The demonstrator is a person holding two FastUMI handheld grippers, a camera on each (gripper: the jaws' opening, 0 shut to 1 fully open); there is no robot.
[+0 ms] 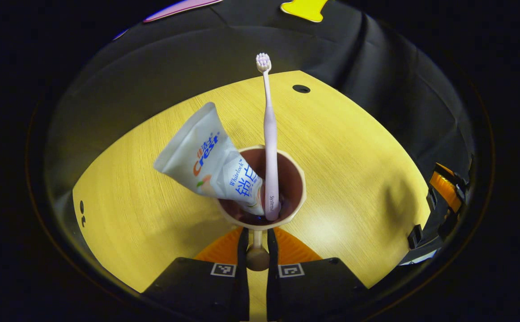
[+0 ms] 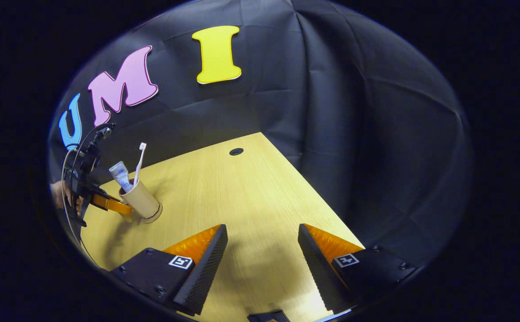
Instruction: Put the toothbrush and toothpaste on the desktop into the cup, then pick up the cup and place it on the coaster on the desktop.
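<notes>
The toothbrush [image 1: 270, 147] and the toothpaste [image 1: 210, 156] both stand in the cup [image 1: 296, 188], the brush upright with its bristles up and the tube leaning over the rim to one side, so the first half of the task looks done. In the left gripper view the left gripper [image 1: 257, 250] has its two fingers close together on the cup's handle [image 1: 257, 256], which sits pinched between them. In the right gripper view the cup stands on a round disc, darker than the desktop, that I take to be the coaster [image 2: 154, 218], and the cup appears to rest on it, though it is too small there to be sure it is fully set down. If so, what is left is only to let go of the handle and draw the hand away. The right gripper [image 2: 262, 250] hangs over the bare desktop [image 2: 251, 188], well apart from the cup, with its fingers spread wide and nothing between them.
</notes>
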